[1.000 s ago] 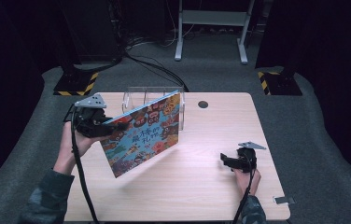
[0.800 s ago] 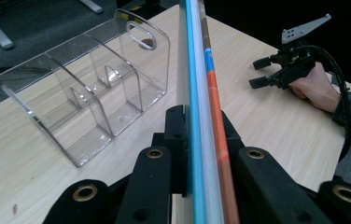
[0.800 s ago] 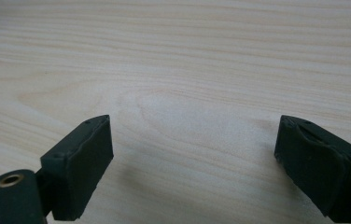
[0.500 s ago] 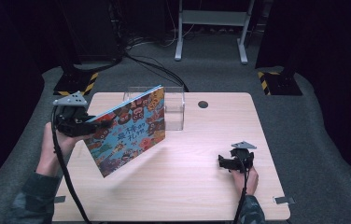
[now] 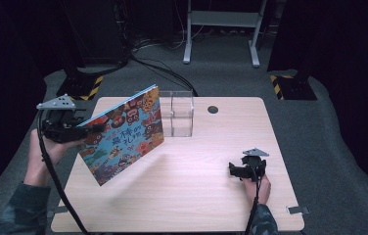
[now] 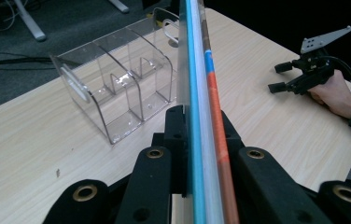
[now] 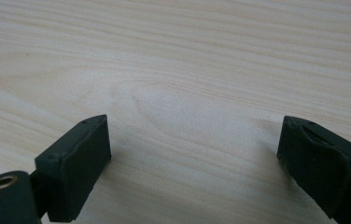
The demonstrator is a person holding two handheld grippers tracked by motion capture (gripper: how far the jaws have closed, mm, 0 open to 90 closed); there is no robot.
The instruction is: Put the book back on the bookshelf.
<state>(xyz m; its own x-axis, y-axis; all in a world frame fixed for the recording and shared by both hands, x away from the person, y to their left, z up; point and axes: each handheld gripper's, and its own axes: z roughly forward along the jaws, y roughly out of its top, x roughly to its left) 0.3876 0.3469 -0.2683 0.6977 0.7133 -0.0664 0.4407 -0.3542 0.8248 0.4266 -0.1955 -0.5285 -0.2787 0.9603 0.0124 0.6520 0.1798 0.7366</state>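
Light wooden table (image 5: 182,196) — clear compartmented organiser (image 5: 176,113) near its far edge

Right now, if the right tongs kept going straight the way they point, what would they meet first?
Most likely the bare tabletop: the right tongs stand open with just wood grain ahead between the tips. From above they point left across the table, low to it, so depth is uncertain.

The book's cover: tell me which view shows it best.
The high view: the book faces that camera, held off the table, so its colourful cover is in full sight. The left gripper view shows it edge-on, clamped. The right gripper view looks at bare table.
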